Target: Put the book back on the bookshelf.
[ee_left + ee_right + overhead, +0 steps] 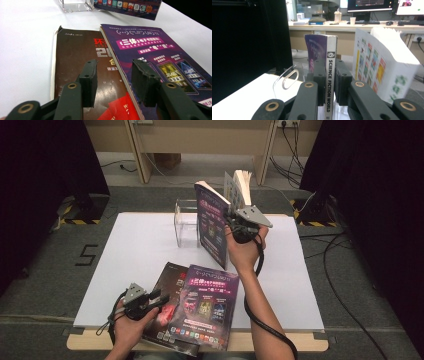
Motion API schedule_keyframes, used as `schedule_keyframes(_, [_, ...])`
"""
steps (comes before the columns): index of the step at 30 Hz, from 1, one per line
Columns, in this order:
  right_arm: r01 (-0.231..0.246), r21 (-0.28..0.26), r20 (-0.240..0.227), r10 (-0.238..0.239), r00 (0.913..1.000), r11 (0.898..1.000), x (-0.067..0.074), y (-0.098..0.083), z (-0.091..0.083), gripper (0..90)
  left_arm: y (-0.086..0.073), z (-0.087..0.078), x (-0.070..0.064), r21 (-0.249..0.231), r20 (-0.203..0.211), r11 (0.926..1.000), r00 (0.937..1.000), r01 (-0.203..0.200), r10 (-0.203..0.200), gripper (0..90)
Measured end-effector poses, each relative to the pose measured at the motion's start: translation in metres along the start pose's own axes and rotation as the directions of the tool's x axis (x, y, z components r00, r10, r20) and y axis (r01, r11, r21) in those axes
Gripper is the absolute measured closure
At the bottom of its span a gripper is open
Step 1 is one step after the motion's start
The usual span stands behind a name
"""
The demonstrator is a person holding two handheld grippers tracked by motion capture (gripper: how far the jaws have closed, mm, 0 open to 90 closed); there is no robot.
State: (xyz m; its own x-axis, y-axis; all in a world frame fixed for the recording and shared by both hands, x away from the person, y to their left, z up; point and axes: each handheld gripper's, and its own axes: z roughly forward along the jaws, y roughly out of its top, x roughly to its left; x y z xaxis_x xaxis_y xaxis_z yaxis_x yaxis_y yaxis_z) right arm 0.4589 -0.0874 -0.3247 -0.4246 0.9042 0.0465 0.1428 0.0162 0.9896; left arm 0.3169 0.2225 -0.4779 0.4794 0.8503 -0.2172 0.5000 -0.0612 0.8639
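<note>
My right gripper (230, 220) (329, 65) is shut on the spine of a purple "Science Fiction World" magazine (212, 222) (331, 56), holding it upright above the back of the white tabletop (135, 255). A clear acrylic stand (185, 222) (287, 80) is just to its left. A second, white-backed magazine (239, 184) (382, 65) stands fanned behind the held one; what supports it is hidden. At the front edge a brown magazine (167, 279) (75, 50) and a purple one (207, 305) (155, 50) lie flat, overlapping. My left gripper (162, 299) (113, 68) hovers open over them, nothing between its jaws.
Black curtains flank both sides. Cables (345, 270) trail on the grey floor at the right. A wooden desk frame (200, 140) stands beyond the table. The left half of the tabletop is bare.
</note>
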Motion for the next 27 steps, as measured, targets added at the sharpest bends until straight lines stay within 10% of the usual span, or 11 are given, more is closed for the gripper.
schedule_keyframes(13, [-0.01, 0.031, -0.018, 0.01, 0.9998, 0.999, -0.002, -0.015, -0.022, 79.4, 0.0, 0.0, -0.001, -0.001, 0.002, 1.0, 1.0, 0.001, -0.001, 55.4])
schedule_keyframes(27, [-0.008, 0.126, -0.036, 0.013, 0.9993, 0.992, 0.003, -0.007, -0.01, 73.7, 0.001, -0.001, 0.0, -0.002, 0.003, 1.0, 1.0, 0.002, -0.002, 55.3])
